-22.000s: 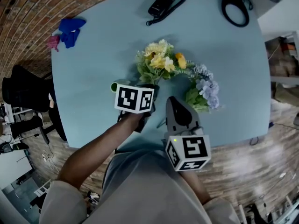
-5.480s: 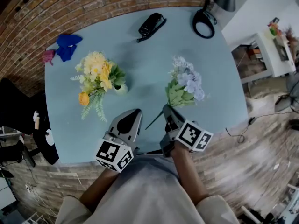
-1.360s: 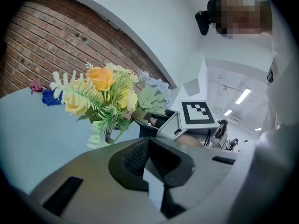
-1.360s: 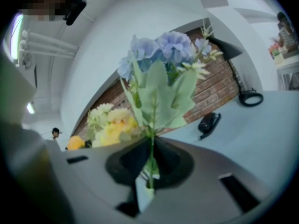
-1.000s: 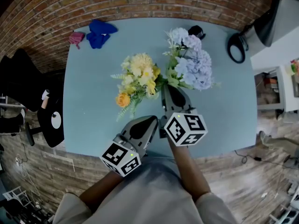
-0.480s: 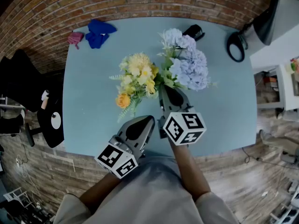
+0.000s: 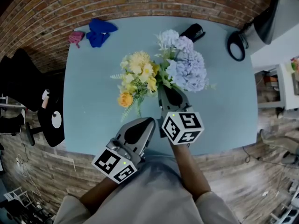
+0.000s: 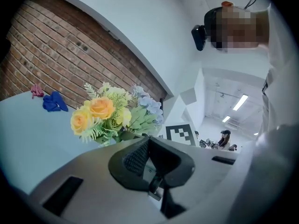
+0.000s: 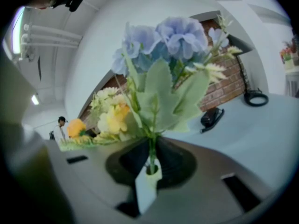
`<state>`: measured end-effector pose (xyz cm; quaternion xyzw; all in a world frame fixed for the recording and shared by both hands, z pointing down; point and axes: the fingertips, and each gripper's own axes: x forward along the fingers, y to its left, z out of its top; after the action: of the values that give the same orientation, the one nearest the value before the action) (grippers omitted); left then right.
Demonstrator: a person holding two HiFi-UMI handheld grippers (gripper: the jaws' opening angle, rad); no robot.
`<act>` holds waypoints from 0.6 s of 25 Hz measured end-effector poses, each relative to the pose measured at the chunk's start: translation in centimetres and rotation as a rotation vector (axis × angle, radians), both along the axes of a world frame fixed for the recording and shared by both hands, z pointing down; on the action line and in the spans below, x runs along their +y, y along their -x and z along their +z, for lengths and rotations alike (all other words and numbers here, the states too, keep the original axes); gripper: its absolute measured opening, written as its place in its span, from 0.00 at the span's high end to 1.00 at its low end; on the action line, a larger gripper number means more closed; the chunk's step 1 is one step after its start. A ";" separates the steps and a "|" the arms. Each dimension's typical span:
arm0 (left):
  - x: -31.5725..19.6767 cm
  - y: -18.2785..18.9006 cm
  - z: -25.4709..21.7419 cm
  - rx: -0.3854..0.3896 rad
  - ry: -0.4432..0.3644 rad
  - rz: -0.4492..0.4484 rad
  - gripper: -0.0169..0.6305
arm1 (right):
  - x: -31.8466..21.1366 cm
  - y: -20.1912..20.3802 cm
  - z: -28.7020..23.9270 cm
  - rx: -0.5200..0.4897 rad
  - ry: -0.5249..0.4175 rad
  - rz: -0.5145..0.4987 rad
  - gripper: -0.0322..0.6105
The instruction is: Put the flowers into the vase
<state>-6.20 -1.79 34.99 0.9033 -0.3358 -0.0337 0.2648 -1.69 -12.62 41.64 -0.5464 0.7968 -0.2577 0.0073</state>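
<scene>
Right hand-held gripper (image 7: 163,90) clamped on the stem of the blue flowers (image 7: 187,69), just beside the yellow bunch (image 7: 138,76) over the bench (image 7: 93,106).
Left hand-held gripper (image 7: 148,121) is clenched and empty. I can't see the vase under the blooms. I'd hold the stem upright, thread it down slowly between the yellow heads, and release only once seated.

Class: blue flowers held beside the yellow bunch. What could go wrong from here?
The right gripper pinches only the stem of the blue flowers; the head could swivel or slip. The yellow flowers hide the vase from above, so the stem could miss; the shut, empty left gripper steadies nothing.
</scene>
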 end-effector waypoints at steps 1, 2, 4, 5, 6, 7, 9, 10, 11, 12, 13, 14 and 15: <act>0.1 0.0 0.0 0.001 0.001 0.000 0.95 | 0.1 0.0 0.1 0.003 0.001 0.001 0.89; 0.2 0.0 -0.1 0.001 0.001 0.000 0.95 | 0.1 0.0 0.1 0.006 0.003 0.002 0.89; 0.4 0.1 -0.2 0.003 0.000 0.000 0.95 | 0.3 0.0 0.1 0.010 0.006 0.004 0.88; 0.5 0.2 -0.3 0.004 -0.001 -0.001 0.95 | 0.4 0.0 0.2 0.012 0.007 0.005 0.89; 0.6 0.4 -0.3 0.006 -0.001 -0.003 0.95 | 0.5 0.1 0.3 0.013 0.009 0.006 0.88; 0.7 0.6 -0.3 0.008 0.000 -0.005 0.95 | 0.6 0.1 0.4 0.014 0.013 0.007 0.89; 0.9 0.8 -0.3 0.013 0.001 -0.008 0.95 | 0.9 0.3 0.7 0.009 0.025 0.007 0.88; 1.1 0.9 -0.4 0.015 0.001 -0.008 0.95 | 1.0 0.4 0.8 0.006 0.031 0.005 0.88; 1.2 0.9 -0.5 0.017 -0.001 -0.007 0.95 | 1.2 0.5 0.9 0.004 0.035 0.002 0.87; 1.3 0.9 -0.5 0.019 -0.002 -0.005 0.95 | 1.3 0.5 0.9 0.003 0.039 -0.001 0.86; 1.4 0.8 -0.5 0.021 -0.004 -0.003 0.95 | 1.5 0.6 1.0 0.002 0.042 -0.006 0.86; 1.5 0.8 -0.6 0.023 -0.005 0.000 0.95 | 1.7 0.7 1.1 0.003 0.046 -0.013 0.84; 1.7 0.8 -0.6 0.024 -0.004 0.002 0.95 | 2.0 0.9 1.2 0.003 0.050 -0.022 0.82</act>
<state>-7.04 -0.12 34.43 0.9037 -0.3316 -0.0450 0.2671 -2.59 -10.62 42.89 -0.5382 0.7960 -0.2768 -0.0103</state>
